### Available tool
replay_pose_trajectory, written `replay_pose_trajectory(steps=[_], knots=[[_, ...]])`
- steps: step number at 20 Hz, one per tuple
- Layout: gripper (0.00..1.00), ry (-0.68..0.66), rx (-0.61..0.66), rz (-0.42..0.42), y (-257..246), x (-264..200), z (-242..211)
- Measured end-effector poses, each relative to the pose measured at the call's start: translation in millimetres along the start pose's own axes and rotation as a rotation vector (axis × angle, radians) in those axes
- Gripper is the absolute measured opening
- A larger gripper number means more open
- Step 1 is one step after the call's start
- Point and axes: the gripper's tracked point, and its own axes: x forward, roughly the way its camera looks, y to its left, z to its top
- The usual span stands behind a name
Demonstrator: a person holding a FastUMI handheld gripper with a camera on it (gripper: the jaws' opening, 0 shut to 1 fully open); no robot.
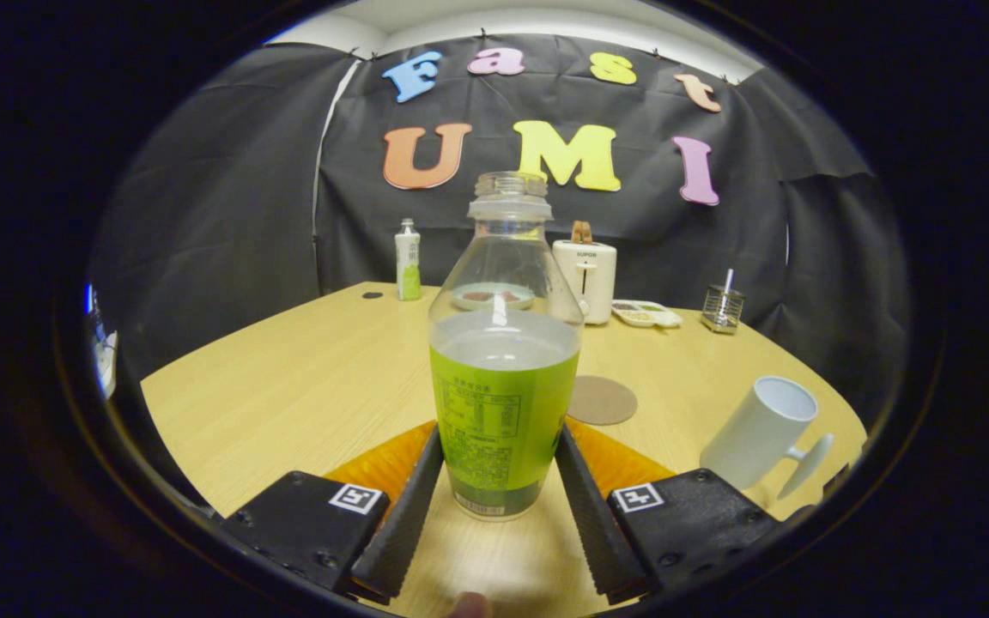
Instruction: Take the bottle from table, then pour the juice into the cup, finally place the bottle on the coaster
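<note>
Tool (499, 468) pinching the bottle (503, 378): both ribbed fingers (413, 498) pressed against its lower body, one on each side of the green label. Bottle upright, cap off, open neck on top, liquid up to about the shoulder; can't tell if the base touches the table (306, 378). Coaster (602, 400) flat on the table just beyond the bottle, slightly to the right. White cup (761, 433) further right, near the right finger block, well apart from the bottle. Far side of the table: small green bottle (408, 259) left, toaster (585, 279), snack tray (647, 313), metal holder (723, 307) right.
</note>
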Motion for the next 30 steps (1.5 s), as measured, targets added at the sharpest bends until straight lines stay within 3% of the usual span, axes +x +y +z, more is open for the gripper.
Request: replay_pose_trajectory(steps=[6,21,30], knots=[[0.81,0.023,0.004,-0.032,-5,-6,3],[0.78,-0.051,0.337,0.067,10,-35,65],[0.77,-0.148,0.726,0.213,3,-39,91]])
